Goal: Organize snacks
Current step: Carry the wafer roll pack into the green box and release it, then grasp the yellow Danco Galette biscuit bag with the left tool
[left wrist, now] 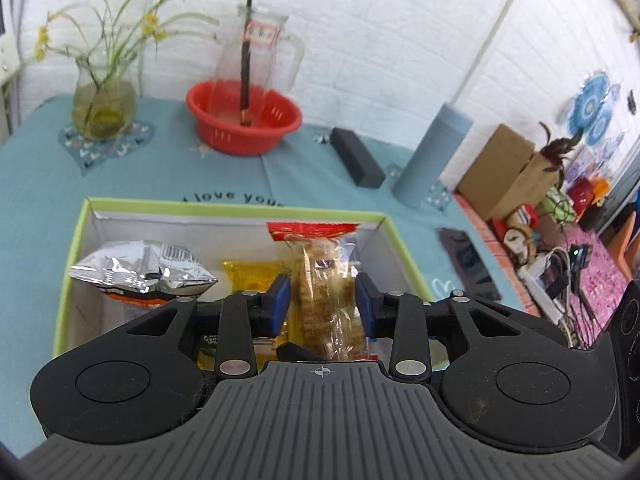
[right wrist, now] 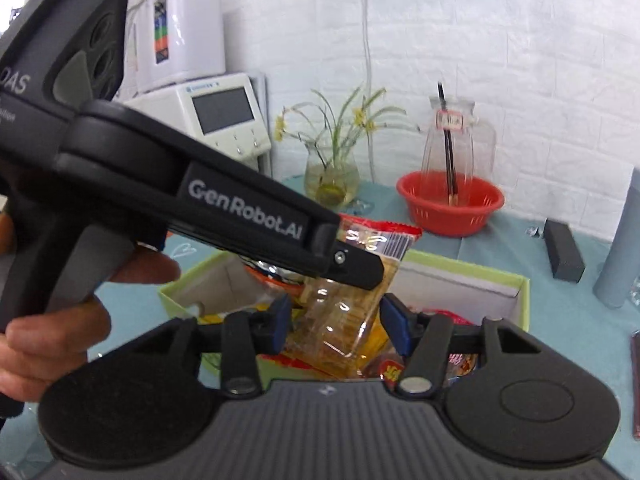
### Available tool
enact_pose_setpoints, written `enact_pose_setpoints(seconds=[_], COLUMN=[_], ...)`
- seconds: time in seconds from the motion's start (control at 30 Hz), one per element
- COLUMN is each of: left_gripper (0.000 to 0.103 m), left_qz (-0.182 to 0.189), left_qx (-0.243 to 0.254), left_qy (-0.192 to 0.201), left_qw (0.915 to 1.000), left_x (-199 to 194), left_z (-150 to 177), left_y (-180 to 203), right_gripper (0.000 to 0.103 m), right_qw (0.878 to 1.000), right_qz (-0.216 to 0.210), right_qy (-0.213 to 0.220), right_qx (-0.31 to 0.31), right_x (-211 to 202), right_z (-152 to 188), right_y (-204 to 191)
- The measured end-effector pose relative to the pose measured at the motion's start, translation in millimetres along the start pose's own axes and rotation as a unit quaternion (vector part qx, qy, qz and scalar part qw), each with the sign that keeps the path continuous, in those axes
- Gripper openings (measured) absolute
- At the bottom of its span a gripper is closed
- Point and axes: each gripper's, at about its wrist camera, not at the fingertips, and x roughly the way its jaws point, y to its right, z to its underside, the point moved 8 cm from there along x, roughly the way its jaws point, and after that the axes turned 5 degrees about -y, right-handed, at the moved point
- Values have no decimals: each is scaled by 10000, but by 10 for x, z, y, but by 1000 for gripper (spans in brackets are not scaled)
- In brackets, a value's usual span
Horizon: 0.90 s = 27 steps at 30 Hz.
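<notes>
Left gripper point(left wrist: 322, 306) clamped the clear cracker packet point(left wrist: 326, 296) upright over the green-rimmed box point(left wrist: 236, 205), right gripper point(right wrist: 334, 326) gaped around it unpinched; slippery wrap might slide and crush the foil bag point(left wrist: 142, 270).

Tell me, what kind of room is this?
Probably a room in someone's home. A table with a teal tablecloth holds a vase of flowers, a red basket and a snack box, against a white brick wall.

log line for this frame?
left claw: shut on cracker pack | right claw: open | above green box
</notes>
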Motion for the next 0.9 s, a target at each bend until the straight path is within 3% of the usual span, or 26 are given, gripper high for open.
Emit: enact_pose_setpoints(seconds=[0.07, 0.13, 0.33, 0.47, 0.63, 0.77, 0.9], left_gripper=[34, 46, 71, 76, 77, 77, 75], left_qz=[22, 19, 228, 302, -72, -464, -473], left_qx=[-28, -18, 229, 275, -58, -615, -1520], left_qy=[-9, 110, 912, 1207, 1284, 1250, 1031], left_qw=[10000, 9999, 9953, 9919, 9917, 9892, 9819], left_x=[86, 16, -737, -1209, -1590, -1796, -1828], left_z=[30, 47, 189, 548, 1158, 1628, 1960], left_y=[-52, -67, 63, 25, -343, -808, -1302], right_gripper=[72, 82, 91, 94, 94, 94, 94], right_qw=[10000, 9999, 9968, 9965, 9976, 9966, 9959], right_qz=[-62, 21, 232, 59, -184, -544, -850], right_qy=[-25, 88, 763, 800, 377, 97, -72], right_qx=[72, 51, -47, 254, 545, 619, 287], right_x=[93, 9, -738, -1055, -1097, -1044, -903], right_z=[13, 8, 92, 409, 983, 1247, 1218], right_y=[39, 46, -70, -262, -627, -983, -1373])
